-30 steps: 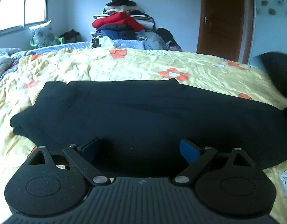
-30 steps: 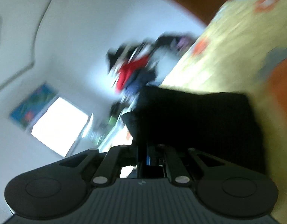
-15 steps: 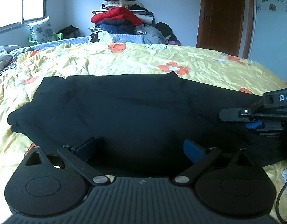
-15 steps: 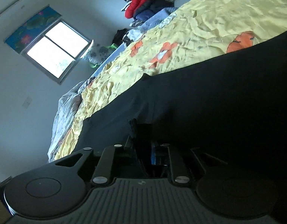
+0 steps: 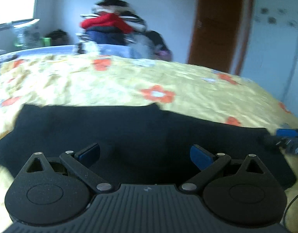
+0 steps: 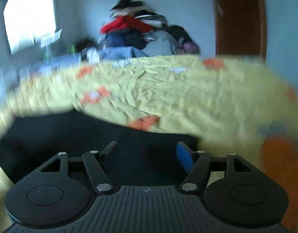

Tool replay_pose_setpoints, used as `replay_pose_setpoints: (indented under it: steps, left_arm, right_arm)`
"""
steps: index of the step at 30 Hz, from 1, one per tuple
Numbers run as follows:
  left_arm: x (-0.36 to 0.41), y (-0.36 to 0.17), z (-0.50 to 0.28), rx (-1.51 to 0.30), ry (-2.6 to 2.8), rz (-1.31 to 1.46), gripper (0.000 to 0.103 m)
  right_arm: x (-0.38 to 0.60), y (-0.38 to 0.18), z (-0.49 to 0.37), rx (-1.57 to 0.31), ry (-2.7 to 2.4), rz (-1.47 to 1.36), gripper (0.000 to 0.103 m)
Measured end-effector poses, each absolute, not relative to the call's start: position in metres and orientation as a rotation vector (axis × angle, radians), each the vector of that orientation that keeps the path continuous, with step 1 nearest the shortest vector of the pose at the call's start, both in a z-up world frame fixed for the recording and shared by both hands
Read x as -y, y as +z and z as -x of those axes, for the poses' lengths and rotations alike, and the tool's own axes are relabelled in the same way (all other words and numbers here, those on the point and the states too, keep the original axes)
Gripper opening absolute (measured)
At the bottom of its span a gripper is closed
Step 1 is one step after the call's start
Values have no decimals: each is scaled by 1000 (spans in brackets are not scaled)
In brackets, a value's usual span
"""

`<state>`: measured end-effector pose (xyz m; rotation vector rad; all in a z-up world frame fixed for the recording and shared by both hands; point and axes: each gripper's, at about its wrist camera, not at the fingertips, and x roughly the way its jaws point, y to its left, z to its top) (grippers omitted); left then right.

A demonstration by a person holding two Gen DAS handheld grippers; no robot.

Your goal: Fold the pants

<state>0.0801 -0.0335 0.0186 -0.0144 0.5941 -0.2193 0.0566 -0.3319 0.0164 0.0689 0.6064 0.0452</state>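
Black pants (image 5: 129, 130) lie flat and folded on a yellow flowered bedspread (image 5: 110, 83). My left gripper (image 5: 145, 153) is open, its blue pads just over the near edge of the pants. My right gripper (image 6: 147, 153) is open and empty over the right end of the pants (image 6: 75, 134). It also shows blurred at the right edge of the left wrist view (image 5: 286, 137). The right wrist view is motion-blurred.
A heap of clothes (image 5: 112, 29) is stacked at the far side of the bed. A brown door (image 5: 220, 25) stands at the back right. A window (image 6: 30, 21) is at the back left.
My right gripper has let go of the pants, opened and swung level to face the bed. My left gripper has stayed open and shifted slightly.
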Motion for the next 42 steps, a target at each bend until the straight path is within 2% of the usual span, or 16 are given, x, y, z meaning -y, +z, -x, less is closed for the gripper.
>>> replay_pose_setpoints:
  steps: [5, 10, 16, 20, 22, 25, 28, 30, 37, 42]
  left_arm:
    - [78, 18, -97, -633, -349, -29, 101]
    - [105, -18, -105, -754, -386, -113, 100]
    - [104, -5, -102, -653, -382, -107, 100]
    - [109, -9, -122, -730, -396, -84, 100]
    - [113, -21, -123, -756, -387, -110, 103]
    - [115, -28, -104, -645, -369, -157, 103]
    - [113, -30, -98, -621, -368, -155, 103]
    - [109, -30, -99, -630, -371, -132, 103]
    - [108, -29, -94, -624, -344, -141, 103]
    - [107, -30, -94, -631, -349, -134, 103]
  right_arm:
    - [320, 8, -72, -630, 174, 22, 65]
    - [333, -13, -98, -695, 171, 24, 65]
    - [342, -2, -80, -666, 154, -10, 65]
    - [326, -6, -61, -695, 213, 39, 65]
    - [319, -14, -51, -687, 208, 98, 69]
    - [326, -21, -44, -648, 193, 41, 78]
    - [325, -23, -42, -632, 173, 39, 86]
    - [323, -24, -43, -637, 139, 54, 103]
    - [329, -26, -45, -659, 95, -1, 103]
    - [326, -16, -33, -603, -6, -43, 103]
